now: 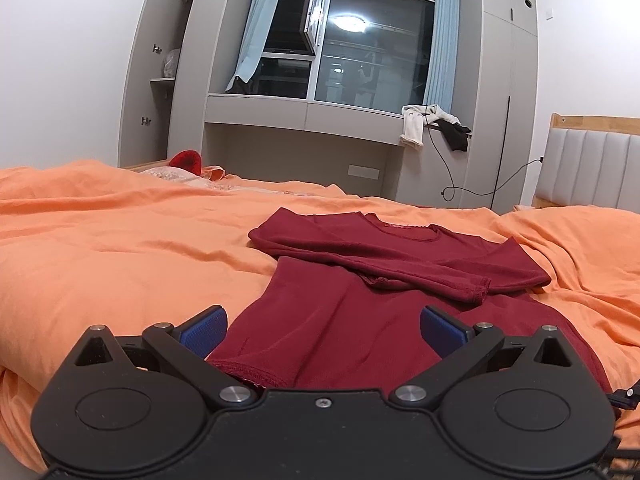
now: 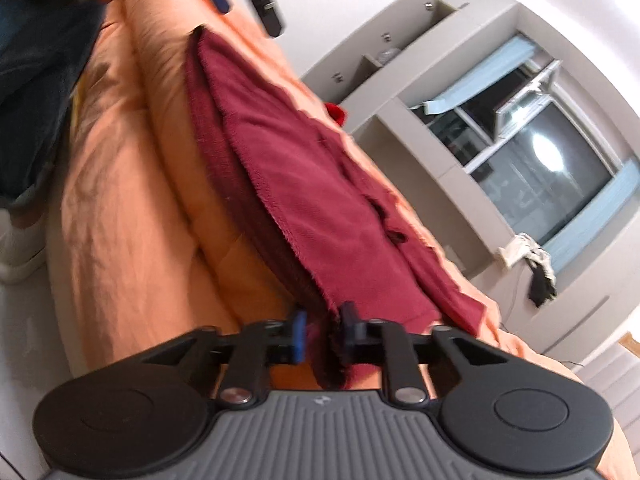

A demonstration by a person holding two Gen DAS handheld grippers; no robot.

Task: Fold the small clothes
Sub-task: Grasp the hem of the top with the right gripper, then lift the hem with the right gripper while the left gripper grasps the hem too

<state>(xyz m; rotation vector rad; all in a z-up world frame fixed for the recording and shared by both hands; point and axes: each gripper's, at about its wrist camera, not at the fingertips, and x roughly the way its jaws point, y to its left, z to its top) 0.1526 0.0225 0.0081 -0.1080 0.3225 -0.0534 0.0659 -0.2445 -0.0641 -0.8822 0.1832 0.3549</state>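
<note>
Right hand-held gripper is pinching dark-red knit shirt hem on orange-quilted bed, left hand-held gripper is hovering spread w/ nothing held; likely mid-fold, next needs left grabbing other hem corner.

Bedroom, white walls. Grey built-in wardrobe unit frames a dark window; a ceiling lamp reflection shows in the glass. Pale blue curtains hang at both sides. Left wardrobe door stands open. Bed covered by a rumpled orange duvet. Grey padded headboard in a wooden frame at right. Black cable hangs down the wardrobe front.
</note>
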